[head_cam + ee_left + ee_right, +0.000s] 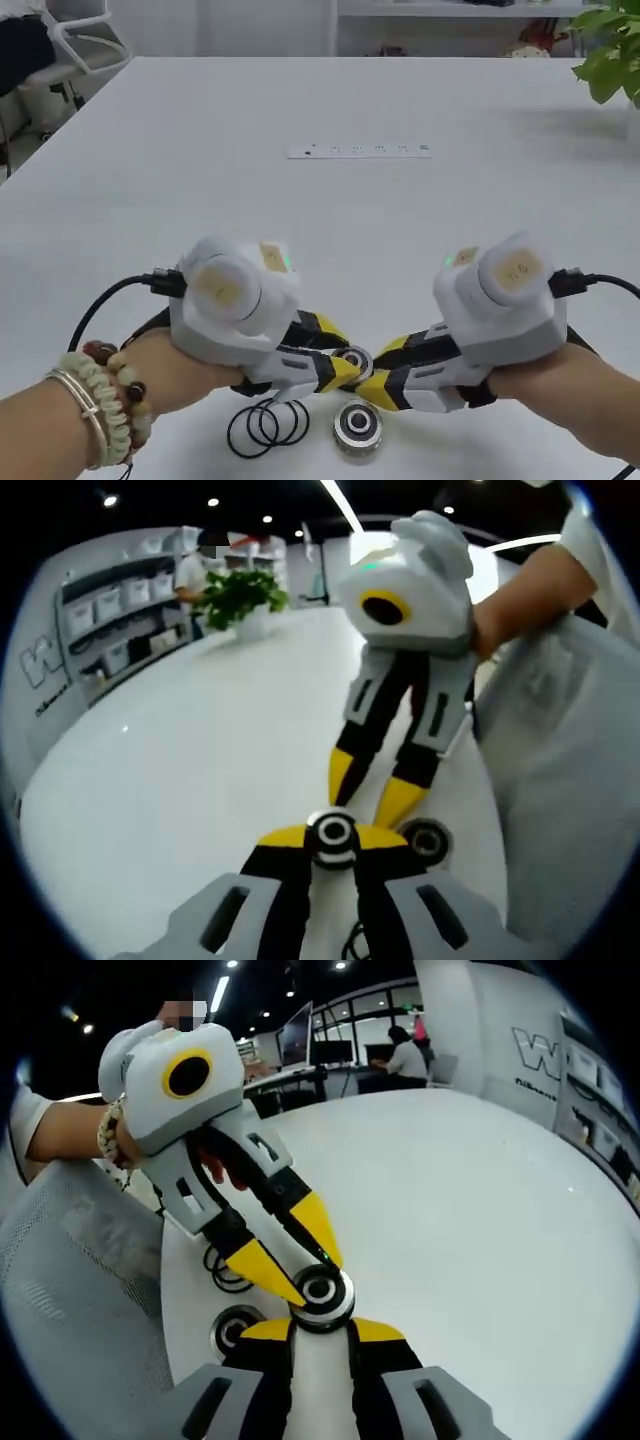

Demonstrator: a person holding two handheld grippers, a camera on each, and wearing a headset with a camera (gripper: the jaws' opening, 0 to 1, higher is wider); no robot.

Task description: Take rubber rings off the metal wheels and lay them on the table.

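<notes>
Near the near edge of the surface (320,210), your left gripper (332,844) clamps its jaws on a metal wheel (333,830); your right gripper (322,1330) sets its jaws slightly apart at it, grip indeterminate.

I can read one sign: a large letter W on the wall lettering (535,1055). The line beneath it is too small to resolve. Stickers (218,285) on the left gripper (345,370) and right gripper (378,385) are illegible. So are the marks on the table strip (360,151).
</notes>
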